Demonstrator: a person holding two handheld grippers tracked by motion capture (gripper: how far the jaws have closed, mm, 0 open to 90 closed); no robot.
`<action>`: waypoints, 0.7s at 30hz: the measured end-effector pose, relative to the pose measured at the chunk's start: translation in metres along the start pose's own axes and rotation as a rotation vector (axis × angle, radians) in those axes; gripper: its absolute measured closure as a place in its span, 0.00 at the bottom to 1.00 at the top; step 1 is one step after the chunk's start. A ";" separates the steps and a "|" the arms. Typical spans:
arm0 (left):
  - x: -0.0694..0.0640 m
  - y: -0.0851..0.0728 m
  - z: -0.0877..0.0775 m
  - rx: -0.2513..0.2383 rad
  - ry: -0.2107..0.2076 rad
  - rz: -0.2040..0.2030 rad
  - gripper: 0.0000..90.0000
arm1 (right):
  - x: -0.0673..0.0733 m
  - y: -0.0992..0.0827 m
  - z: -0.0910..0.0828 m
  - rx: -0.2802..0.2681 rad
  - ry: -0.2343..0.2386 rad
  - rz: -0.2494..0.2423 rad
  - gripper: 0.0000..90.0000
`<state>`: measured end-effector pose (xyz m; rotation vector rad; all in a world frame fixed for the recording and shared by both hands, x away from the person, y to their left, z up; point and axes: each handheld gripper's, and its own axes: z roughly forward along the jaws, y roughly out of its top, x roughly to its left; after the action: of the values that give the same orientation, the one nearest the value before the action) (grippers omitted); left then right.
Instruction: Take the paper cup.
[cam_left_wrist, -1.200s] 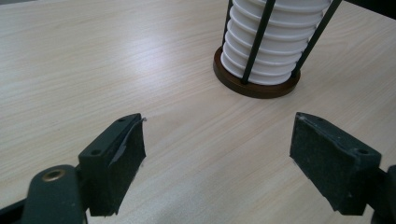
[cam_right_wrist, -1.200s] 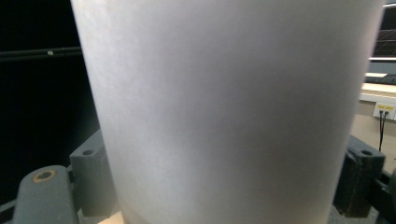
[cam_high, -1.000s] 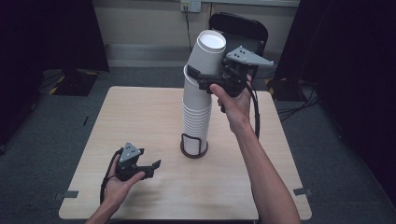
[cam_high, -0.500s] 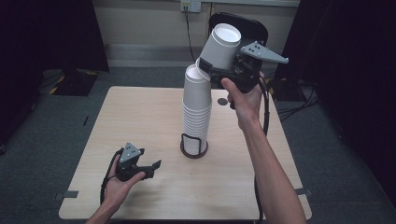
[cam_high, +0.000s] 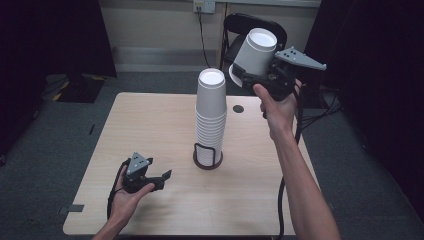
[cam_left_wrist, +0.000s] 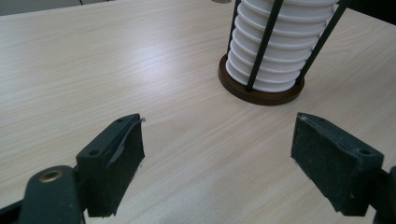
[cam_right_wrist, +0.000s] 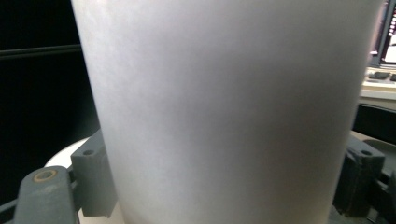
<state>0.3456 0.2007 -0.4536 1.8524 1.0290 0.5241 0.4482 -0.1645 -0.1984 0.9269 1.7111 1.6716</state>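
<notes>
A tall stack of upside-down white paper cups stands in a black wire holder at the middle of the table. High above and to the right of it, my right gripper is shut on a single white cup, tilted, well apart from the stack. In the right gripper view the cup's wall sits between both jaws. My left gripper rests near the table's front left, open, with nothing between its jaws. In the left gripper view the stack and the holder's round base stand just ahead.
The light wooden table has a small dark round hole right of the stack. A black chair stands behind the far edge. Dark curtains flank both sides. A cable hangs from the right gripper along the forearm.
My right gripper has lifted the top cup off the stack and carried it up and to the right. The left gripper has stayed in place.
</notes>
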 end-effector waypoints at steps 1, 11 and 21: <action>0.000 0.000 0.000 0.001 -0.002 0.001 0.19 | -0.002 -0.001 -0.002 0.005 -0.003 -0.003 0.17; -0.004 0.000 0.001 -0.008 -0.015 -0.007 0.25 | -0.014 -0.021 -0.014 0.074 -0.014 0.024 0.17; -0.006 0.001 0.001 -0.017 -0.005 0.010 0.26 | -0.023 -0.055 -0.026 0.167 -0.003 0.107 0.17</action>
<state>0.3432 0.1952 -0.4524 1.8438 1.0092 0.5324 0.4362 -0.1977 -0.2533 1.1154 1.8510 1.6114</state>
